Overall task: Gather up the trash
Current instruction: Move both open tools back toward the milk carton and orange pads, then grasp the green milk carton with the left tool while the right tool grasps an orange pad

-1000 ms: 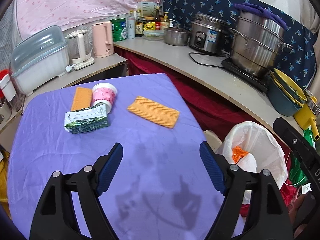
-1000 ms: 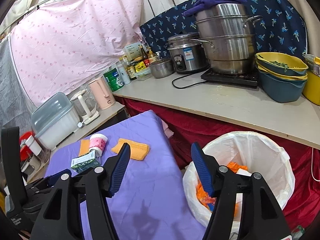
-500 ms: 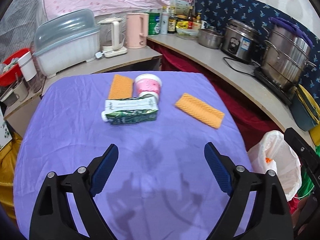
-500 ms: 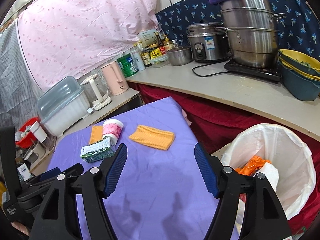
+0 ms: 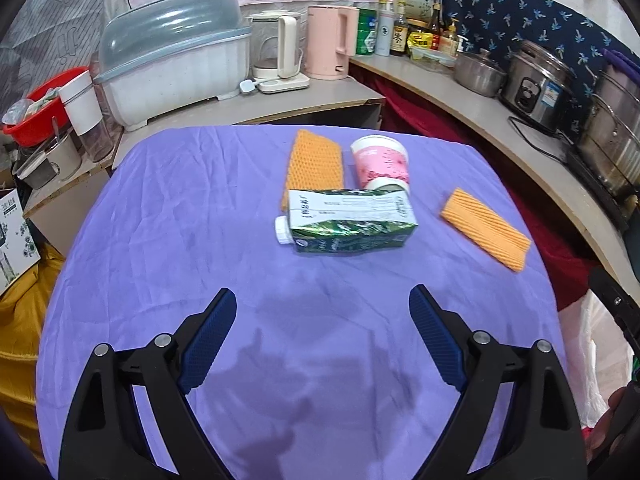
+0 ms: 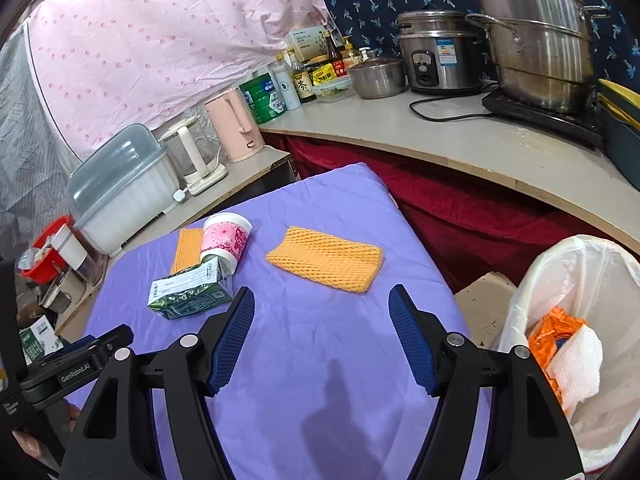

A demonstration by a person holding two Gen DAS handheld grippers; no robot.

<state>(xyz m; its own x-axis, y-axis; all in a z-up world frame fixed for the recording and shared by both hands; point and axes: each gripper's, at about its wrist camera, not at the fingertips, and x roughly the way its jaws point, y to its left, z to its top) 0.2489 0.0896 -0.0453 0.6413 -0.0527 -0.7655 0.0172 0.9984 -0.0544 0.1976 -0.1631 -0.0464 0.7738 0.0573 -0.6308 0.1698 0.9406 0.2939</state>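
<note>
On the purple table (image 5: 168,248) lie a green carton (image 5: 350,222) on its side, a pink paper cup (image 5: 382,162) behind it, and two orange foam nets, one (image 5: 314,164) left of the cup and one (image 5: 486,234) at the right. My left gripper (image 5: 322,320) is open and empty, just short of the carton. My right gripper (image 6: 322,318) is open and empty, near the right net (image 6: 326,258); the carton (image 6: 190,290) and cup (image 6: 224,240) lie to its left. A white-lined trash bin (image 6: 580,320) with trash stands right of the table.
A curved counter (image 6: 480,144) behind holds a rice cooker (image 6: 438,54), steel pots (image 6: 536,36), bottles and a pink kettle (image 5: 330,42). A dish box (image 5: 172,60) and red basket (image 5: 40,112) stand at the left. The left gripper body (image 6: 60,368) shows low left.
Both grippers swung left from the bin toward the table. The left one closed in on the carton, the right one on the right-hand net. Both stayed open.
</note>
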